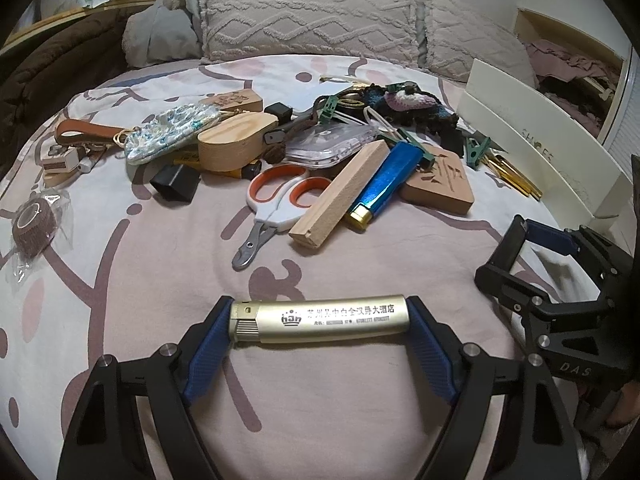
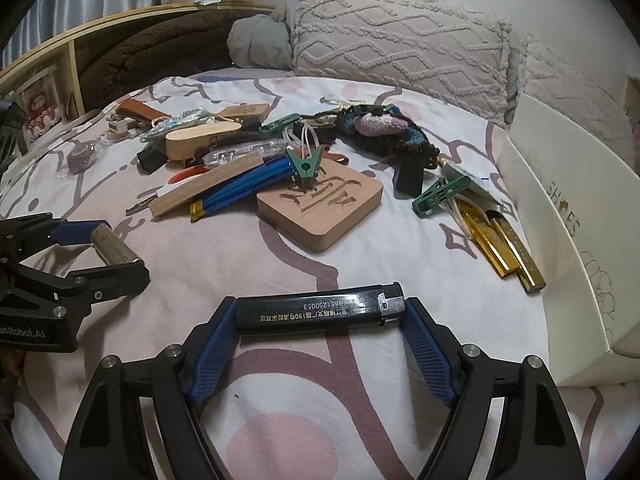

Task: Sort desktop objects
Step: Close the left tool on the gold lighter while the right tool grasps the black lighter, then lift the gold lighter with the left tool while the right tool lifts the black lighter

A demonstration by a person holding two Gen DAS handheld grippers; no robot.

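My left gripper [image 1: 320,320] is shut end to end on a gold lighter [image 1: 320,319] held crosswise above the bedsheet; it also shows in the right wrist view [image 2: 116,249]. My right gripper [image 2: 320,312] is shut end to end on a black lighter [image 2: 320,308]; the gripper shows at the right in the left wrist view [image 1: 520,248]. A pile lies ahead: a blue lighter [image 1: 384,180], a wooden stick [image 1: 340,196], orange-handled scissors [image 1: 276,200], a carved wooden tile [image 2: 320,204], gold lighters [image 2: 504,240] and green clips [image 2: 304,168].
A white shoebox [image 2: 560,216] stands at the right edge of the bed. Pillows [image 2: 400,40] lie at the back. A brown blanket [image 1: 52,60] and a wooden shelf [image 2: 60,60] are at the left. A wrapped brown tape roll [image 1: 32,224] lies at far left.
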